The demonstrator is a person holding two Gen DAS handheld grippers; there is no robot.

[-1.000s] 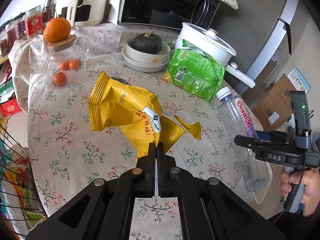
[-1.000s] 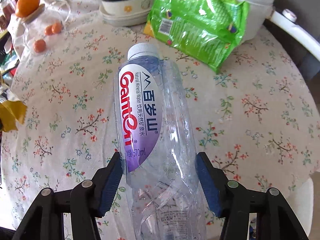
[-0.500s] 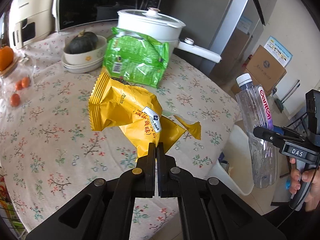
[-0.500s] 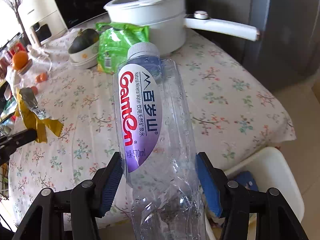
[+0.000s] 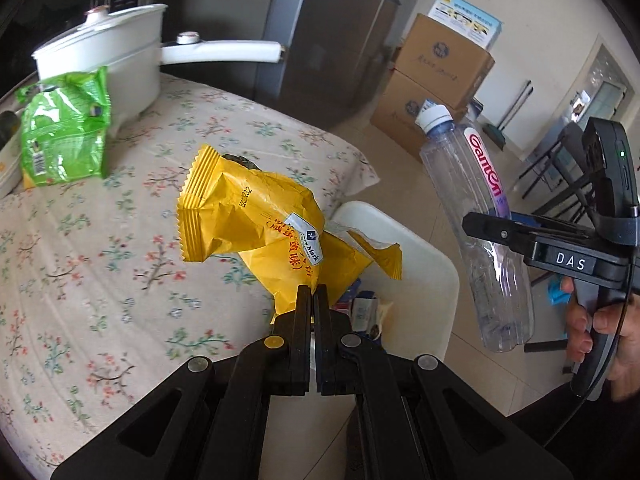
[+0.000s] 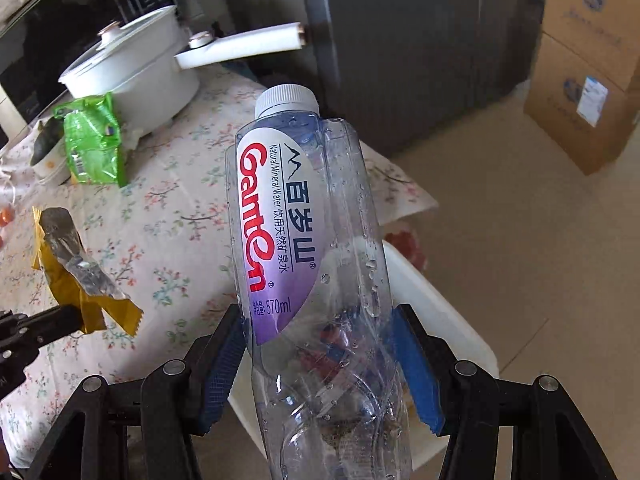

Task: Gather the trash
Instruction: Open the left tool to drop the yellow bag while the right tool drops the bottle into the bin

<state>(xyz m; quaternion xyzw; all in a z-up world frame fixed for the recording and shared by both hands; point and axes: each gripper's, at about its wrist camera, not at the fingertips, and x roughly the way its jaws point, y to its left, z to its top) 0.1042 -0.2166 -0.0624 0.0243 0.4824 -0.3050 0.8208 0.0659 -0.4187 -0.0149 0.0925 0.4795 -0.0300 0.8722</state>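
My left gripper [image 5: 314, 294] is shut on a crumpled yellow snack wrapper [image 5: 256, 226] and holds it in the air over the table's edge, above a white bin [image 5: 424, 264]. My right gripper [image 6: 320, 344] is shut on an empty clear Ganten water bottle [image 6: 304, 240], held upright over the same white bin [image 6: 448, 320]. In the left wrist view the bottle [image 5: 476, 216] and right gripper [image 5: 520, 236] are at the right. In the right wrist view the wrapper [image 6: 76, 272] and left gripper [image 6: 60, 318] are at the left. A green snack bag [image 5: 64, 136] lies on the table.
A round table with a floral cloth [image 5: 100, 264] carries a white pot with a long handle [image 5: 120, 52]. The white bin holds some trash beside the table. A grey fridge [image 6: 400, 40] and cardboard boxes [image 5: 436, 76] stand behind, on a tiled floor.
Both grippers have swung right, away from the table's middle, carrying the wrapper and the bottle. They now hang over the white bin at the table's edge.
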